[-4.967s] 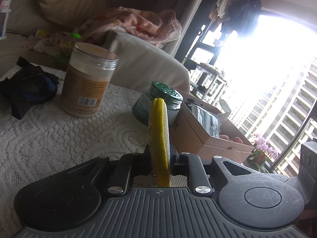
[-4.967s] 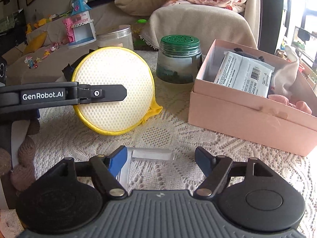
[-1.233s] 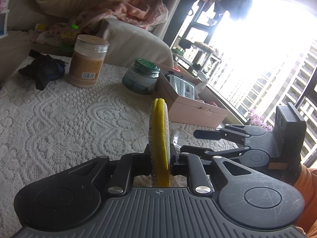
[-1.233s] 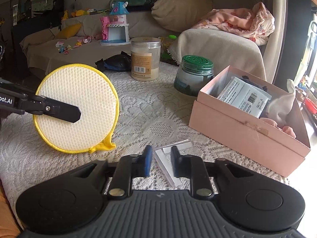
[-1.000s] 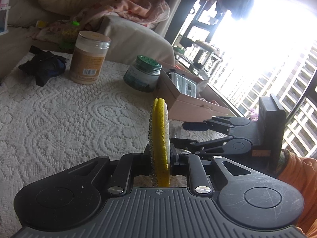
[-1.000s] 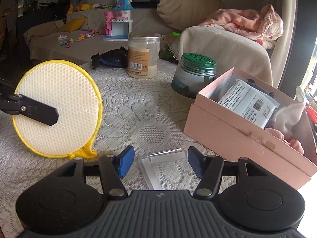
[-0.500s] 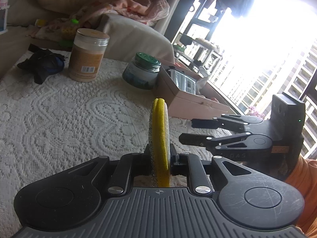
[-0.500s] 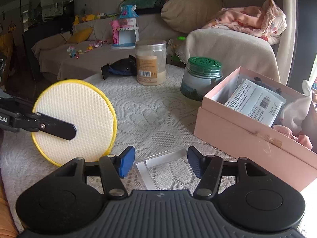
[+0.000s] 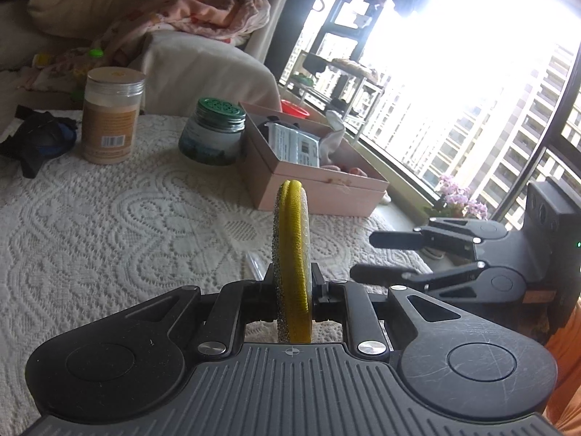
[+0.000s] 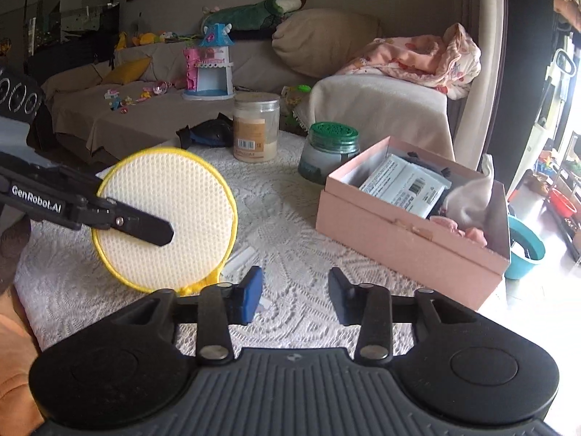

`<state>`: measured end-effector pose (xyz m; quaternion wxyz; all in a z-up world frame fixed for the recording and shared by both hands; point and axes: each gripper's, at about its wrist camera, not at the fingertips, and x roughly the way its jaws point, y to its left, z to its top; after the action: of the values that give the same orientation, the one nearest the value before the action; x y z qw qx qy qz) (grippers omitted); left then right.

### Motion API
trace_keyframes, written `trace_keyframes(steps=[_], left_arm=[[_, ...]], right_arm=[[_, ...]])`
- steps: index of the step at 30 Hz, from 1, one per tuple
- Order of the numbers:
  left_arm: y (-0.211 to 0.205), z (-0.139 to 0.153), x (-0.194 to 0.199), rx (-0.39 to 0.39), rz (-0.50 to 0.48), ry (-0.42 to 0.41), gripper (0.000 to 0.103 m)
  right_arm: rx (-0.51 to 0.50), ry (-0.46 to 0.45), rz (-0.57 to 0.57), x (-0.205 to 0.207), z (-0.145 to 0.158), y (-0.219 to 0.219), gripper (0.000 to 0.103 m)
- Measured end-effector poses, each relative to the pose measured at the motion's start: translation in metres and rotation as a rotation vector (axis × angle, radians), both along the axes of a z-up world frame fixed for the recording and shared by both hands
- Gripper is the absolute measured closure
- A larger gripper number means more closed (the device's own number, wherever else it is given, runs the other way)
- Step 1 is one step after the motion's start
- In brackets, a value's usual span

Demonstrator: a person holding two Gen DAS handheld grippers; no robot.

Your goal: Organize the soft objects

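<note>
- Right now my left gripper [image 9: 293, 283] is clenched on the round yellow-rimmed sponge [image 10: 163, 218], holding it upright and edge-on above the lace-covered bench [image 9: 109, 225].
- My right gripper [image 10: 295, 296] has just been closing, yet its blue pads [image 10: 250, 294] stand apart with nothing between them.
- Below it, a clear plastic strip [image 10: 241, 256] lies on the lace, partly hidden by the left pad.
- Further right sits the pink box [image 10: 406, 243], open, with a white packet [image 10: 403, 181] and soft pink and cream things inside.
- Behind it stand a green-lidded jar [image 10: 328, 152] and a tall tub [image 10: 256, 127].
</note>
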<state>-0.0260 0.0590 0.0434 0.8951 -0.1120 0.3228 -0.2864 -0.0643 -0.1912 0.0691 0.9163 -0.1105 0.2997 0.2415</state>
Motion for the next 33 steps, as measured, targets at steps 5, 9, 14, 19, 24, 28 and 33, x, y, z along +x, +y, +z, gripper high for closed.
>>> trace_keyframes(steps=[5, 9, 14, 19, 24, 28, 33], left_arm=[[0.021, 0.005, 0.002, 0.027, 0.113, -0.022, 0.085], [0.038, 0.004, 0.007, 0.027, 0.196, -0.016, 0.085], [0.042, -0.003, 0.011, 0.006, 0.197, 0.005, 0.085], [0.040, -0.010, 0.012, -0.012, 0.169, 0.020, 0.085], [0.044, -0.013, 0.012, -0.019, 0.177, 0.028, 0.085], [0.047, -0.011, 0.010, -0.014, 0.185, 0.026, 0.085], [0.044, -0.007, 0.009, -0.022, 0.153, 0.043, 0.085]], right_arm=[[0.089, 0.104, -0.124, 0.008, -0.025, 0.018, 0.041], [0.175, 0.209, -0.229, 0.020, -0.039, 0.037, 0.041], [0.107, 0.168, -0.293, 0.017, -0.044, 0.066, 0.035], [0.027, 0.104, -0.296, 0.011, -0.050, 0.085, 0.035], [0.034, 0.112, -0.261, 0.014, -0.047, 0.076, 0.042], [0.038, 0.110, -0.256, 0.012, -0.042, 0.064, 0.042], [0.044, 0.058, -0.250, 0.002, -0.024, 0.038, 0.042]])
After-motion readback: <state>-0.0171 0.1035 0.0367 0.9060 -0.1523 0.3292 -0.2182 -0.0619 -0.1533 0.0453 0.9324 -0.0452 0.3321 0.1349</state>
